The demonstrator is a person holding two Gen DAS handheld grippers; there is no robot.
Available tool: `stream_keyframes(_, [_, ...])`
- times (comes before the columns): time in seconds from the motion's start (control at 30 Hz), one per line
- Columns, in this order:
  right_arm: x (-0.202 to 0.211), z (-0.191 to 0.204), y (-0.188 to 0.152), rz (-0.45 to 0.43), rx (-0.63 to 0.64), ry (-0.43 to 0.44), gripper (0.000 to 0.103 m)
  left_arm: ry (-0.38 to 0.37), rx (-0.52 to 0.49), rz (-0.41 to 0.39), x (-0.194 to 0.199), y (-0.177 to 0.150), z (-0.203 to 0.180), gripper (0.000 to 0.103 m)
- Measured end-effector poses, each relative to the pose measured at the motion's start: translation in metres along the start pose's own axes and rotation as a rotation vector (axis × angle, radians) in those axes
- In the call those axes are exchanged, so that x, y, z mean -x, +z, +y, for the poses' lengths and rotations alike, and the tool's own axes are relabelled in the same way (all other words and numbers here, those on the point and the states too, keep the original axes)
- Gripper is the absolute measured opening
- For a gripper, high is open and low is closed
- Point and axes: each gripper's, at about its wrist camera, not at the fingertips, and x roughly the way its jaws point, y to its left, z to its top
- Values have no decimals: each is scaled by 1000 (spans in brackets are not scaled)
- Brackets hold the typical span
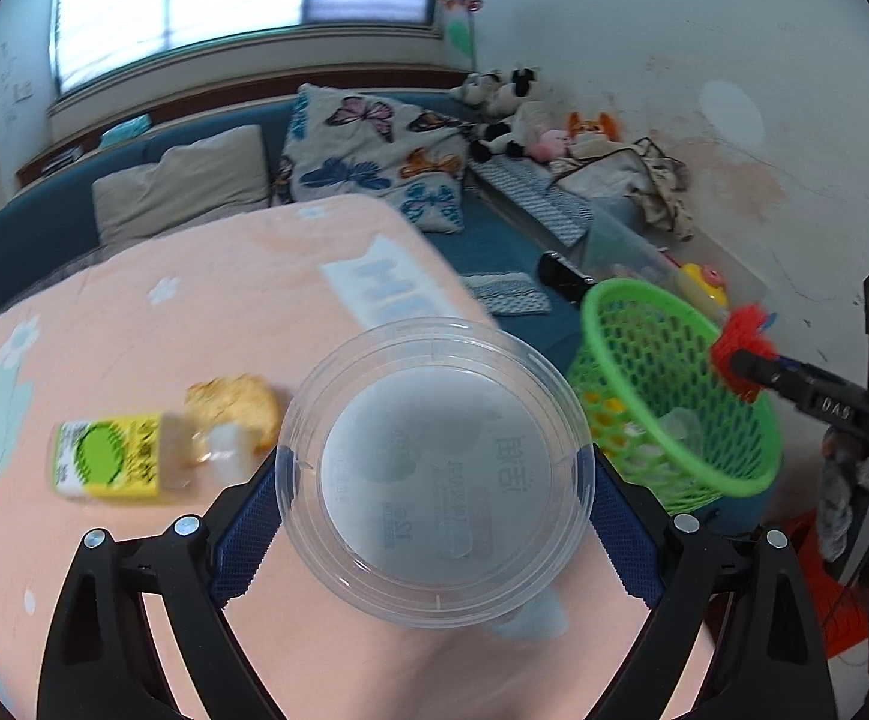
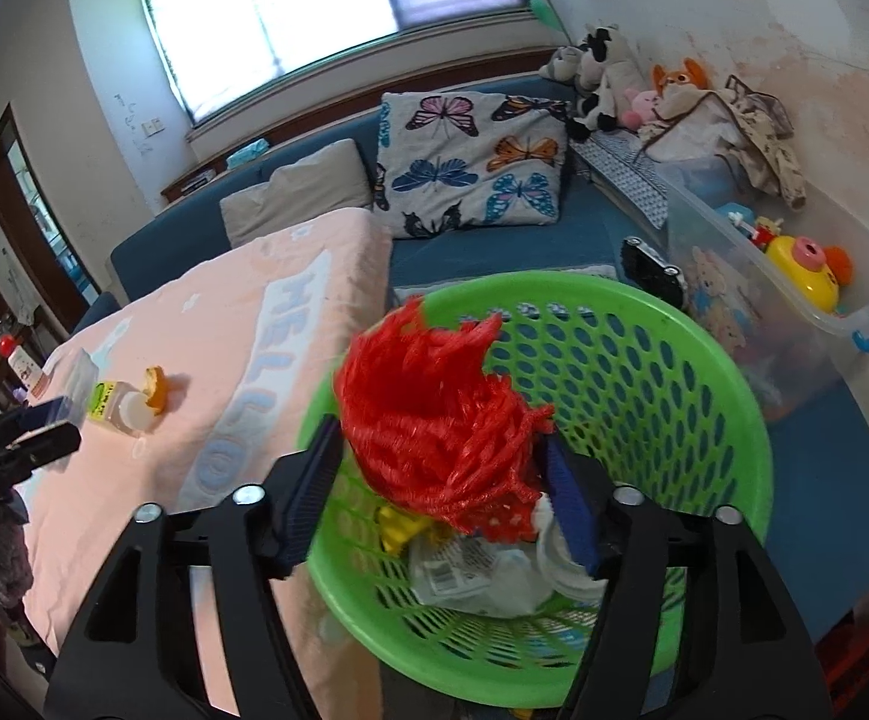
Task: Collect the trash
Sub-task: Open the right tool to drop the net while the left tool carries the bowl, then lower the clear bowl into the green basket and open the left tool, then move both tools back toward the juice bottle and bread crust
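So on the table (image 1: 134, 330) a bottle (image 1: 110, 459) and peel (image 1: 236, 405) wait, while the left gripper (image 1: 434, 504) clamps a clear cup (image 1: 434, 468) to carry it over. Right gripper (image 2: 443, 501) sits over the basket (image 2: 674, 372), jaws wide, red netting (image 2: 434, 420) loose between them, probably dropping in.

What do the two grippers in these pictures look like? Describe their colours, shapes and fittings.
The left gripper and the right gripper match: black plastic frames with triangular cut-outs, silver round bolts at the joints, and two fingers faced with blue ridged pads.
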Motion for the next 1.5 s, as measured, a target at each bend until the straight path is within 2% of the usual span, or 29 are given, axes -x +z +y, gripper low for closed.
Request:
stream_keyframes(0.23, [5,-21,-5,0,-23,-23,83,-44,-40,-3,-12,28,-35,89])
stream_keyframes(0.6, [30,-50,-22,-3,-44,-54,83,-127,-99,35,-51,55,-103,90])
stream_keyframes(0.97, [51,-68,-38,-13,-67,-76,83,-182,-98,94,-92,64,-146,90])
stream_keyframes(1.23, [54,-67,-38,-13,-64,-73,83,-230,-71,109,-96,60,-152,94])
stream_keyframes(1.33, [55,-64,-38,-15,-59,-71,83,-211,-85,111,-92,56,-147,94])
stream_keyframes(1.5, [56,-54,-35,-15,-37,-56,83,-136,-81,94,-76,49,-122,94])
